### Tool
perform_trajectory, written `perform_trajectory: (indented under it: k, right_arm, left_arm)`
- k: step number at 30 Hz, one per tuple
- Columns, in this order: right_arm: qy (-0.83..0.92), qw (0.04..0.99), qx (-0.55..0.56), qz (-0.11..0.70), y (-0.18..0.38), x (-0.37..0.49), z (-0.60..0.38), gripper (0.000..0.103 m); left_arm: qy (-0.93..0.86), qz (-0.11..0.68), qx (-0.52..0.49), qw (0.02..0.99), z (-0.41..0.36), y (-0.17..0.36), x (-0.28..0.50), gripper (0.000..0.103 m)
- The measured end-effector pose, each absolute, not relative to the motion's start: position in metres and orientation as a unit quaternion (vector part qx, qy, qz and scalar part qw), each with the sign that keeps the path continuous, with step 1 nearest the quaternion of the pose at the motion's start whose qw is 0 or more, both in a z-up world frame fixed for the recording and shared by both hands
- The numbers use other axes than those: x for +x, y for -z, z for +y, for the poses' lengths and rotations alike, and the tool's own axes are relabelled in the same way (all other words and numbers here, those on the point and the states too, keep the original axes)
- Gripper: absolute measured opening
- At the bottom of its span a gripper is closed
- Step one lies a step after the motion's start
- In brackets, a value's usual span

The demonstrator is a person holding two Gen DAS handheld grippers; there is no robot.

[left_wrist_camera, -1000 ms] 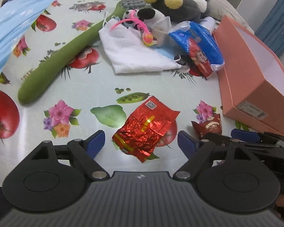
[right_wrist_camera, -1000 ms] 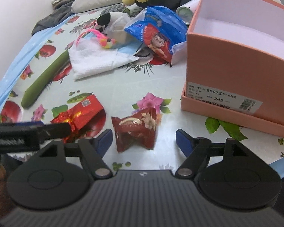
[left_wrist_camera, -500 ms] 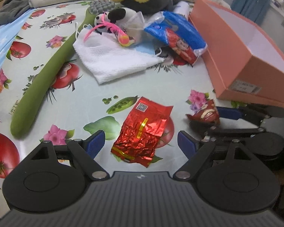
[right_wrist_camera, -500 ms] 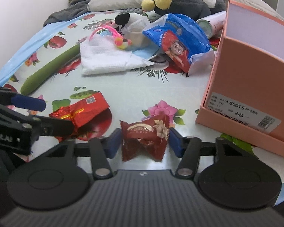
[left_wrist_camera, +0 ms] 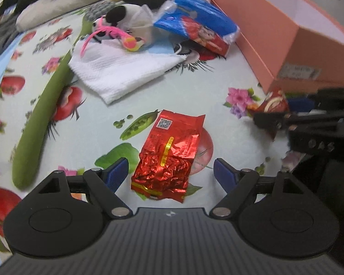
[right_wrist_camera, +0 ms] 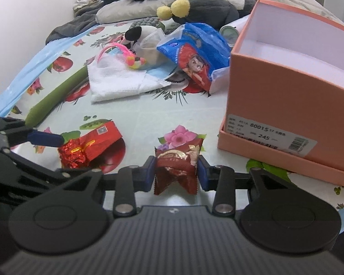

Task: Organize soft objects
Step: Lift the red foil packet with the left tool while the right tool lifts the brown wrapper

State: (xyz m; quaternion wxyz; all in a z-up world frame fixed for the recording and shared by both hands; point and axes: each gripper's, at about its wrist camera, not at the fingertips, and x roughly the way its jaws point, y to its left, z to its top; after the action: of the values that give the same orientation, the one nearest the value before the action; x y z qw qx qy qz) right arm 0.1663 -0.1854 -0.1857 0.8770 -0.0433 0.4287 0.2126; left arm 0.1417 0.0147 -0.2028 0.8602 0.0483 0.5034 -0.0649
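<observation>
A red foil packet (left_wrist_camera: 172,146) lies flat on the fruit-print tablecloth between the fingers of my left gripper (left_wrist_camera: 169,171). Those jaws are closing, but the pads stand clear of the foil on both sides. My right gripper (right_wrist_camera: 175,171) is closing on a dark red snack packet (right_wrist_camera: 176,160), and both blue pads press its sides. In the left wrist view that packet (left_wrist_camera: 275,100) shows at the right, beside the open salmon-pink shoe box (right_wrist_camera: 286,96). The box's inside is white, and nothing shows in the part I can see.
A heap lies at the back: a white cloth (left_wrist_camera: 121,68), a long green plush (left_wrist_camera: 41,119), a blue snack bag (left_wrist_camera: 195,27), a panda plush (left_wrist_camera: 123,16) with a pink toy, and a dark plush with yellow ears (right_wrist_camera: 195,6). Grey bedding lies behind.
The right jaws have come in from wide open until they press on the dark red packet. The left gripper has rolled and crept forward, so the foil packet lies lengthwise between its fingers.
</observation>
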Motion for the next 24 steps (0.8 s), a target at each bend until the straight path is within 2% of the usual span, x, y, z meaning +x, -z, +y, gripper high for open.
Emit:
perform_trajectory:
  k: [2, 4, 14, 24]
  right_arm:
    - [-0.21, 0.879, -0.042, 0.427, 0.183, 0.166, -0.187, 0.041]
    - [-0.206, 0.88, -0.038, 0.427, 0.182, 0.166, -0.191, 0.041]
    - [-0.201, 0.887, -0.024, 0.416, 0.163, 0.165, -0.202, 0.041]
    - [-0.209, 0.901, -0.012, 0.379, 0.119, 0.154, -0.208, 0.041]
  left_arm:
    - [0.066, 0.507, 0.049, 0.858, 0.013, 0.205, 0.145, 0.065]
    - [0.066, 0.51, 0.037, 0.857, 0.014, 0.207, 0.148, 0.057]
    - [0.033, 0.483, -0.046, 0.874, 0.018, 0.188, 0.146, 0.057]
    - [0.008, 0.422, -0.094, 0.902, 0.026, 0.13, 0.13, 0.057]
